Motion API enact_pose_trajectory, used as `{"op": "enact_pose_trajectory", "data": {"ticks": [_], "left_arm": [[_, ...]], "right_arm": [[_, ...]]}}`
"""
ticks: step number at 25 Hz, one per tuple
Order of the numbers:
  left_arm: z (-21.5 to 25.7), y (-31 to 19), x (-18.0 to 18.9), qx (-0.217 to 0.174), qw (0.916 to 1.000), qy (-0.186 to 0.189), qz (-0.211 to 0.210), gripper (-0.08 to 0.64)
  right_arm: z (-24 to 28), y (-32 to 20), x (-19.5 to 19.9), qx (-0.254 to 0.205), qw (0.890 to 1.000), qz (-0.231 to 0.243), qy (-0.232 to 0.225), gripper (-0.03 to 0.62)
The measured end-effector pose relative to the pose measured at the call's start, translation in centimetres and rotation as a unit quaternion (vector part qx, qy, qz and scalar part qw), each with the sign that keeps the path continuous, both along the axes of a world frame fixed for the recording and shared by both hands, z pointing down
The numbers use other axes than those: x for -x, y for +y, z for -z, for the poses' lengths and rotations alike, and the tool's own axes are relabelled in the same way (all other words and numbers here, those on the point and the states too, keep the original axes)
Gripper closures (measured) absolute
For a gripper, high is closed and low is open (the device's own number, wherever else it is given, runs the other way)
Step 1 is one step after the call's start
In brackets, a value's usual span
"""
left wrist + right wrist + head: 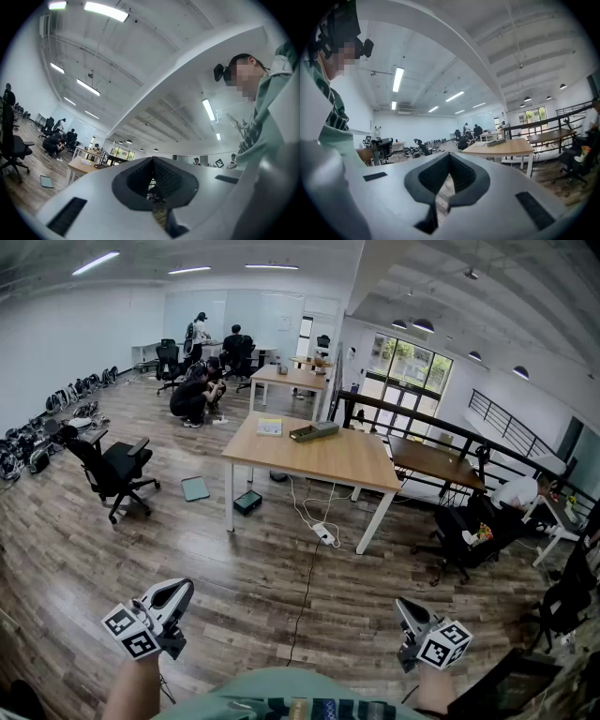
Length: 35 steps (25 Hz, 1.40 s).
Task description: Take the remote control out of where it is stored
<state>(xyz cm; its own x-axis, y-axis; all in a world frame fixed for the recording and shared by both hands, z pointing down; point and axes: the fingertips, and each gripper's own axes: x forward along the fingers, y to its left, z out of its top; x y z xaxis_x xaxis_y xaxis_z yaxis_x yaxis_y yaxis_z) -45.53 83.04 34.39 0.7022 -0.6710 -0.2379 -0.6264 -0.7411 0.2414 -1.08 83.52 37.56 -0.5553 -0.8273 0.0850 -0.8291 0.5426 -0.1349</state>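
No remote control can be made out in any view. A wooden table stands in the middle of the room, several steps ahead of me. On it lie a dark flat tray and a pale booklet. What the tray holds is too small to tell. My left gripper is low at the left, shut and with nothing in it. My right gripper is low at the right, also shut and empty. In the left gripper view the left gripper points up toward the ceiling. In the right gripper view the right gripper looks across the room toward the table.
A black office chair stands left of the table, another to its right. A power strip with a cable, a flat grey pad and a small dark box lie on the wooden floor. People crouch at the back. A railing runs along the right.
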Motion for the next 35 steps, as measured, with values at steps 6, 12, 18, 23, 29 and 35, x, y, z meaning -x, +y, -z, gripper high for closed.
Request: {"op": "enact_pose_trajectory", "data": {"ticks": [6,12,18,23,29,35], "left_arm": [[0.2,0.3,-1.4,-0.005,1.0000,-0.001,-0.004,0.566],[0.2,0.4,-2.6,-0.006,0.9999,-0.001,-0.010,0.566],[0.0,0.6,-4.0,-0.006,0.9999,-0.003,-0.010,0.566],[0.3,0.8,-5.4,-0.007,0.9999,-0.002,-0.008,0.566],[-0.2,0.9,-8.3,-0.004,1.0000,-0.004,-0.007,0.566],[-0.3,0.8,-11.6,-0.001,0.9999,-0.007,-0.014,0.566]], "right_arm": [[-0.1,0.7,-1.4,0.000,1.000,-0.004,0.001,0.588],[-0.6,0.9,-2.7,0.011,1.000,-0.013,-0.004,0.588],[-0.9,1.0,-4.4,0.020,0.999,-0.019,-0.025,0.588],[-0.7,1.2,-5.7,0.022,0.999,-0.018,-0.025,0.588],[-1.4,1.5,-8.3,0.023,0.999,-0.008,-0.026,0.588],[-1.3,2.0,-11.1,0.026,0.999,-0.008,-0.028,0.588]]}}
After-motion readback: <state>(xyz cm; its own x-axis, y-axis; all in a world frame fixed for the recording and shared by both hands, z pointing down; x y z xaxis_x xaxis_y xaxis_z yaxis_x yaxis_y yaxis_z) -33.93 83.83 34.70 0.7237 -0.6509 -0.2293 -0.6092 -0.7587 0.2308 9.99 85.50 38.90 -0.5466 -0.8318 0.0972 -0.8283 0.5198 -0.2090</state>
